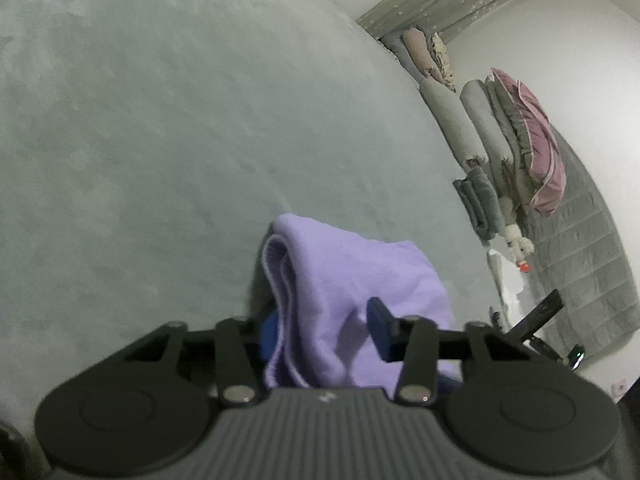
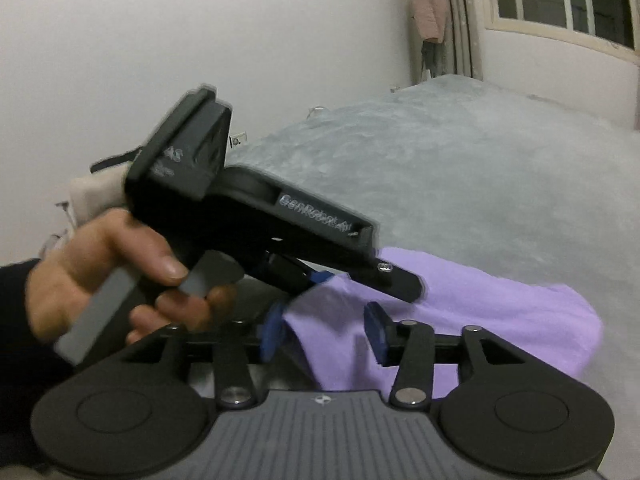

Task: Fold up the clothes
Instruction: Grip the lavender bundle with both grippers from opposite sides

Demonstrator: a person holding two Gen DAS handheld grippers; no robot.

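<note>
Up close, the left claw (image 1: 326, 330) has its blue fingers spread, with a bunched fold of the purple garment (image 1: 356, 280) draped between them and over the left finger. From the right wrist view, the person's left hand (image 2: 120, 276) wraps the left tool's grey handle, tilting it down onto the cloth. Likewise parted, the right claw (image 2: 324, 334) straddles the garment's edge on the pale green bed (image 2: 480, 168).

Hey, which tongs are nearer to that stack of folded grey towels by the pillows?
Left. The left tongs face the stack of folded grey towels across the bed; the right tongs, around the purple knit garment, show no towels.
</note>
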